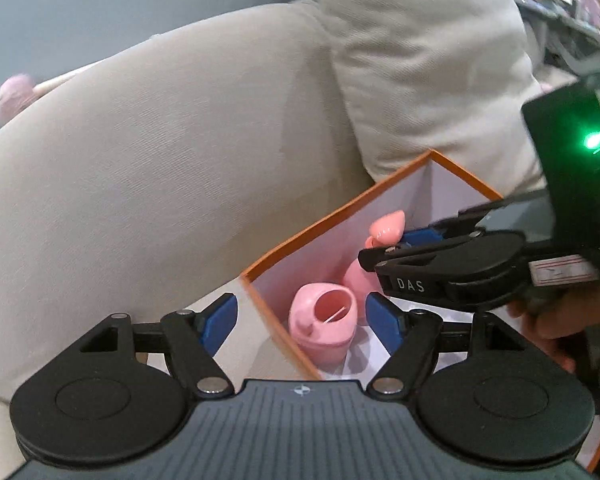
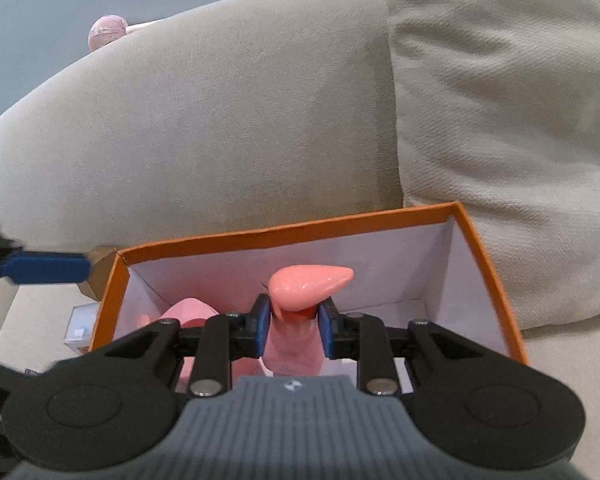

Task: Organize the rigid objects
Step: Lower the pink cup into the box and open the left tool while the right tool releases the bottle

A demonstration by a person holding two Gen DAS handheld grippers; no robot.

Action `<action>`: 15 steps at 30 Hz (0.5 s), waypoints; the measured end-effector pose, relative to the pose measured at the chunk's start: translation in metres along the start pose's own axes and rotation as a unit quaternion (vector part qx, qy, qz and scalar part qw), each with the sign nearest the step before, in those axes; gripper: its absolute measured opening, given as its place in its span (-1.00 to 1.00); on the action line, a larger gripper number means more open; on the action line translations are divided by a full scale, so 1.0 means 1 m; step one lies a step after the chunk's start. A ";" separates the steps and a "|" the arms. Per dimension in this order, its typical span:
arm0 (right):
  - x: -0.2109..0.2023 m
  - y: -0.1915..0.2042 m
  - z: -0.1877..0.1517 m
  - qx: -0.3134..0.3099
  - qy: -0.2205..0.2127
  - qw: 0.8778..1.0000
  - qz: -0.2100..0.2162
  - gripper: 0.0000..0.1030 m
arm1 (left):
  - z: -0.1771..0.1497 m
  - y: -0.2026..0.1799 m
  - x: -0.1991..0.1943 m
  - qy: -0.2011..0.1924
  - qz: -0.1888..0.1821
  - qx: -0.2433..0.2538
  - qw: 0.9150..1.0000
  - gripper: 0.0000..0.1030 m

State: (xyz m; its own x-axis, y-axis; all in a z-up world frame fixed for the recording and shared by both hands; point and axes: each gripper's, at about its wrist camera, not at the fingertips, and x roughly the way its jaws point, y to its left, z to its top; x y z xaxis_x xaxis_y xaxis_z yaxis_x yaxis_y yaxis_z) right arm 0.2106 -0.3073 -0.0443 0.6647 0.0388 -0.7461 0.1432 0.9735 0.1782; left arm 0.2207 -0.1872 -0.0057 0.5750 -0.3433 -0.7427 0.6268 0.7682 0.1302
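Note:
An orange-edged cardboard box (image 2: 284, 233) with white inner walls sits on a beige sofa. My right gripper (image 2: 293, 330) is shut on a pink pump bottle (image 2: 296, 344) with a coral pump head, held upright inside the box. The same bottle (image 1: 386, 230) and the right gripper (image 1: 396, 246) show in the left wrist view. A pink container (image 1: 324, 326) with a round opening lies in the box; its edge shows in the right wrist view (image 2: 188, 310). My left gripper (image 1: 302, 322) is open and empty, its jaws straddling the box's left wall (image 1: 284, 336).
A beige sofa back (image 1: 160, 160) and a cushion (image 2: 508, 120) rise behind the box. A small brown box (image 2: 98, 274) and a pale boxed item (image 2: 80, 330) lie left of the orange box. A pink ball (image 2: 106, 30) peeks over the sofa back.

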 end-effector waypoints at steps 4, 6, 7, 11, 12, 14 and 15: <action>0.002 0.007 -0.003 -0.014 0.000 1.000 0.002 -0.48 | -0.006 0.018 -0.015 -0.011 0.007 -0.053 0.999 0.67; 0.001 0.008 -0.004 -0.012 0.006 1.000 0.015 -0.47 | -0.011 0.028 -0.023 -0.011 0.009 -0.083 0.996 0.67; 0.001 0.008 -0.004 -0.010 0.008 1.000 0.017 -0.46 | -0.014 0.033 -0.026 -0.010 0.010 -0.099 0.995 0.67; 0.000 0.006 -0.006 -0.007 0.016 0.999 0.029 -0.42 | -0.027 0.048 -0.034 -0.006 0.018 -0.143 0.990 0.67; -0.001 0.005 -0.007 -0.004 0.018 0.999 0.033 -0.41 | -0.029 0.050 -0.033 -0.003 0.018 -0.148 0.989 0.67; -0.003 0.004 -0.009 -0.004 0.021 0.999 0.038 -0.39 | -0.034 0.054 -0.031 0.004 0.019 -0.158 0.987 0.67; -0.005 0.004 -0.010 -0.008 0.021 0.999 0.040 -0.28 | -0.038 0.056 -0.031 0.006 0.021 -0.162 0.987 0.67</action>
State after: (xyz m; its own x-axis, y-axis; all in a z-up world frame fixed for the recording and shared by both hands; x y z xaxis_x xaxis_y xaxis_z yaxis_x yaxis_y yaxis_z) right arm 0.2008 -0.3009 -0.0460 0.6428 0.1259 -0.7556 0.0793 0.9702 0.2291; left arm 0.2175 -0.1131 0.0000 0.5892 -0.3020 -0.7494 0.3999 0.9150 -0.0543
